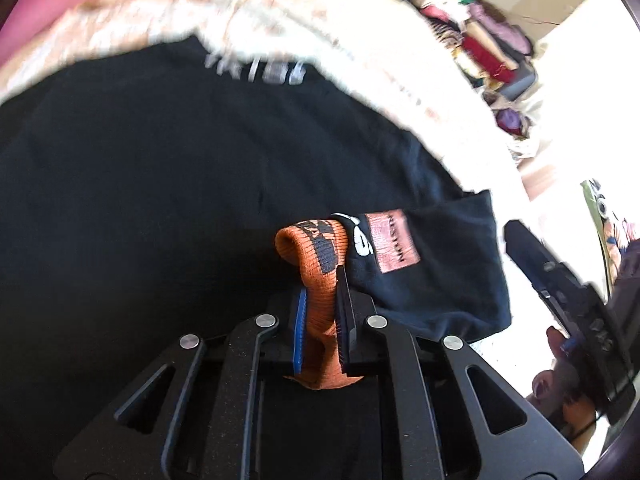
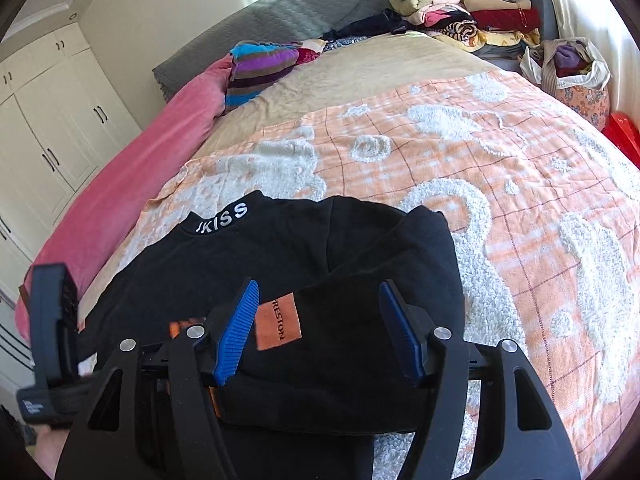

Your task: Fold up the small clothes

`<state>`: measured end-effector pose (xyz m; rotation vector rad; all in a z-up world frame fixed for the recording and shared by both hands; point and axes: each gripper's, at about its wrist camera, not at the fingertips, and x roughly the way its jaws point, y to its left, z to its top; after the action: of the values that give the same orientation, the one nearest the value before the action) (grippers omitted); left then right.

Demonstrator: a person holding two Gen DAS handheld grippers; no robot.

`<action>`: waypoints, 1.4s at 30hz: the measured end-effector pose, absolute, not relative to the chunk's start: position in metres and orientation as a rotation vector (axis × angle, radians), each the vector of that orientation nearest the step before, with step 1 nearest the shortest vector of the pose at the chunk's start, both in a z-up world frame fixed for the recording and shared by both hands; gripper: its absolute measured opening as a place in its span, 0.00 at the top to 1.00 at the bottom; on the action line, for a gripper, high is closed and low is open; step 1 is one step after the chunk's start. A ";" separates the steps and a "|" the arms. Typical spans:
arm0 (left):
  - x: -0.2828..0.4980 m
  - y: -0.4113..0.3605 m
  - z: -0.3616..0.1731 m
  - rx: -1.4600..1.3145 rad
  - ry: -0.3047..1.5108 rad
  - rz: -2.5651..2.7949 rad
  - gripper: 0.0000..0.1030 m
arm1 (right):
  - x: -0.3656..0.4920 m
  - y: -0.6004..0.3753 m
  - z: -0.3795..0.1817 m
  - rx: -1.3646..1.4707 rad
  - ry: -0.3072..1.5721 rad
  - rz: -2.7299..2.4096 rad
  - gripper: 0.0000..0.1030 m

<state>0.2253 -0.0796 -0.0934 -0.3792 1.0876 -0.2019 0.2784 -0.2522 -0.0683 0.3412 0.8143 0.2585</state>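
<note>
A black sweater lies spread on an orange-and-white blanket, with white "KISS" lettering on its collar at the far end. One sleeve is folded over the body and shows an orange patch. My left gripper is shut on that sleeve's orange ribbed cuff, which loops up out of the pads. The patch lies just to its right. My right gripper hovers open over the folded sleeve with nothing pinched. Its blue pads stand well apart.
A pink quilt runs along the bed's left side, with a striped cloth beyond it. Stacks of folded clothes and a full bag sit at the far right. White wardrobes stand left. Bare blanket stretches right of the sweater.
</note>
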 end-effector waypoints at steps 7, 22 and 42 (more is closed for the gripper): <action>0.229 -0.020 -0.037 -0.323 0.918 -0.121 0.95 | 0.276 -0.242 -0.061 0.297 0.787 0.285 0.40; 0.242 0.081 -0.080 -0.371 1.014 0.057 0.94 | 0.291 -0.185 -0.072 0.108 0.829 0.350 0.40; 0.216 0.054 -0.069 -0.193 0.982 0.091 0.78 | 0.300 -0.153 -0.117 0.034 0.971 0.365 0.33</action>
<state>0.2159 0.0545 -0.0694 -0.1933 0.9815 0.0912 0.3003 -0.1528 -0.1165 0.0345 0.9712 0.3650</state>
